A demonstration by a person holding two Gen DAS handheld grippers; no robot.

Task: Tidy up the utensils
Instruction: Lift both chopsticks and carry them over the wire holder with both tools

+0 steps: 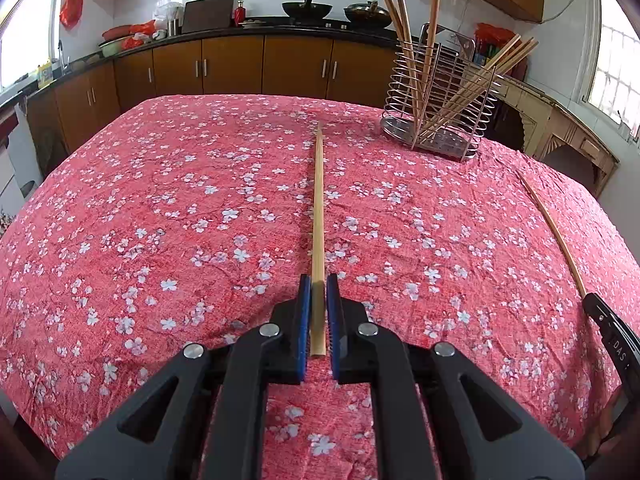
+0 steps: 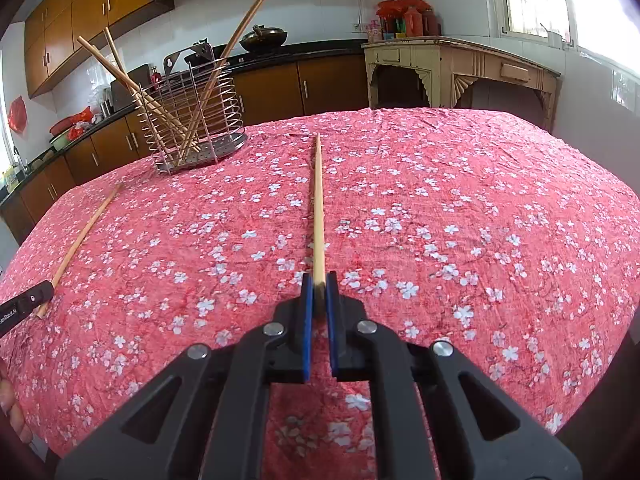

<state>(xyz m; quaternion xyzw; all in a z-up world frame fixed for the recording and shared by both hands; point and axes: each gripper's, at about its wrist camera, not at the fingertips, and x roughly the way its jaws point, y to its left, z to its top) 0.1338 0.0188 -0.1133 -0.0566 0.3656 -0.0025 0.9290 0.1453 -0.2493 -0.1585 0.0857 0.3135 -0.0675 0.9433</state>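
Left wrist view: left gripper [image 1: 319, 280] is pinching a chopstick [image 1: 318, 208], long axis pointing to 12 o'clock
Right wrist view: right gripper [image 2: 319, 278] is clamping another chopstick [image 2: 319, 208], tip aiming at 12 o'clock
Wire holder [image 1: 436, 120]: is standing at 1 o'clock in the left view

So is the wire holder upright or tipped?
Upright: the holder stands on its flat base on the tablecloth, chopsticks leaning inside.
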